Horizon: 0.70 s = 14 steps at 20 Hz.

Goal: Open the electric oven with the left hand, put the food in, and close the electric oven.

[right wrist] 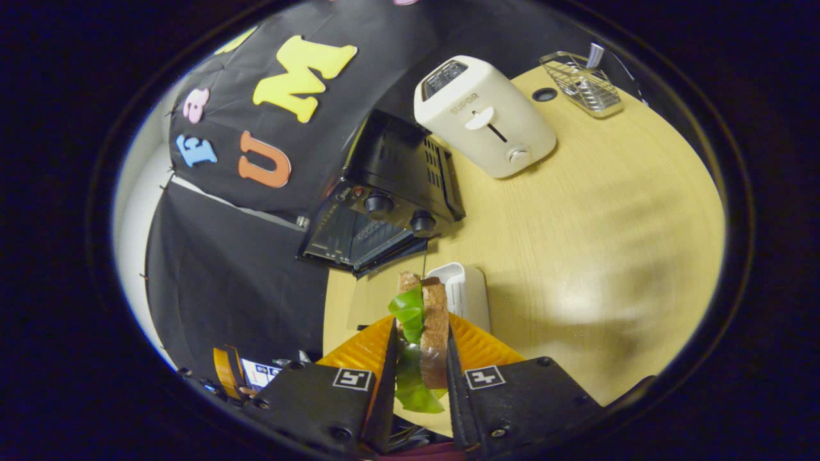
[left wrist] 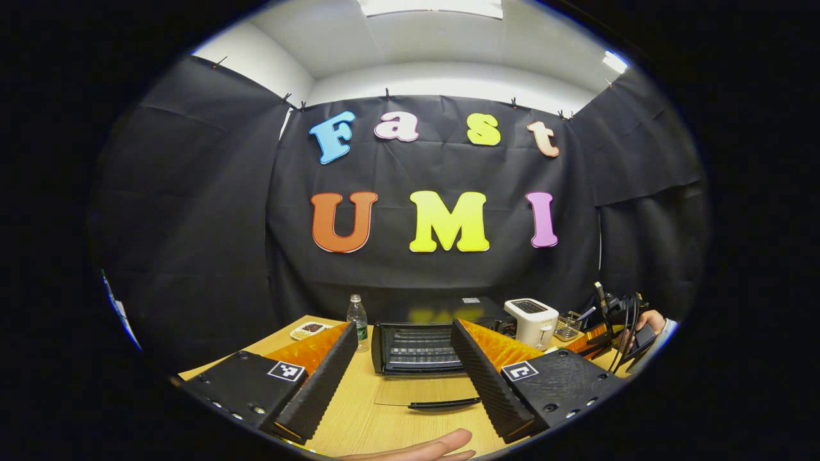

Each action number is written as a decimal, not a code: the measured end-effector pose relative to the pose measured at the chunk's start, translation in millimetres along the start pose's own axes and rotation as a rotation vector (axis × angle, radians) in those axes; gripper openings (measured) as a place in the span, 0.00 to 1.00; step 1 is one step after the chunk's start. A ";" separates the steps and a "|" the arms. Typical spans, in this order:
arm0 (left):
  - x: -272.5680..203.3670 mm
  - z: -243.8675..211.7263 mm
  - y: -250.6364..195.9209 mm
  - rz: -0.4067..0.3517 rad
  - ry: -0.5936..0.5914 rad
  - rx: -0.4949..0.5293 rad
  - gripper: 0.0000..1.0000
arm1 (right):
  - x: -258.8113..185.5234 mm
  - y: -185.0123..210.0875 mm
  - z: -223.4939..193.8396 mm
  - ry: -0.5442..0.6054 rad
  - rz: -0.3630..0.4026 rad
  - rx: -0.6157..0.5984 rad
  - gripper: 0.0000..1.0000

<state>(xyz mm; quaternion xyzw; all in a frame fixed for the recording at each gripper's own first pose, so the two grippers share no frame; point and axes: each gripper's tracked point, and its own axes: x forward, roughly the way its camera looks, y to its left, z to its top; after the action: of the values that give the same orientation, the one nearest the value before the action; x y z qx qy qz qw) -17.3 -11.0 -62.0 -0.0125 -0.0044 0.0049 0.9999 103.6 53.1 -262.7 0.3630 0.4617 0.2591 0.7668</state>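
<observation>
A: Where is the oven (left wrist: 419, 346) placed relative to the left gripper (left wrist: 400, 378)?

B: It is seen straight ahead, between the two fingers, which are held wide apart with nothing between them. The door (left wrist: 426, 392) is already let down flat on the table (left wrist: 359, 416), its handle (left wrist: 443, 404) nearest the gripper.

A: And the food?

B: A sandwich (right wrist: 426, 320) is clamped in the right gripper (right wrist: 419, 378), both fingers pressed on its faces, lettuce hanging out at the side. Its long axis is run forward along the fingers, toward the oven (right wrist: 384, 205), which is found ahead and slightly left in the right gripper view.

A: Which hand is judged nearer for the next move?

B: The right, since the food is carried by it; a forward reach into the open cavity is called for. The left is better placed for the door.

A: What is hidden?

B: The oven's inside is poorly made out; only rack lines are discerned. The sandwich's lower end is covered by the fingers. A white object (right wrist: 467, 294) behind the sandwich cannot be identified.
</observation>
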 end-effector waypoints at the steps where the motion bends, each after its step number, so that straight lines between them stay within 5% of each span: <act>1: -1.0 0.5 -0.3 -0.011 -0.002 -0.004 0.96 | 0.2 5.6 -2.4 -0.029 0.028 0.030 0.39; 6: -4.4 -2.2 8.4 -0.029 -0.012 -0.026 0.96 | 16.8 37.7 -31.2 -0.112 0.174 0.165 0.39; 14: -11.0 -4.2 23.8 -0.048 -0.014 -0.077 0.93 | 87.1 100.5 -72.3 -0.262 0.216 0.241 0.39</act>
<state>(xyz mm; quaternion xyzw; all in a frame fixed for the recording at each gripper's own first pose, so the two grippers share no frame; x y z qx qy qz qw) -28.4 12.5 -66.8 -0.0506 -0.0119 -0.0194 0.9985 70.8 200.5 -250.4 0.5302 0.3440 0.2332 0.7390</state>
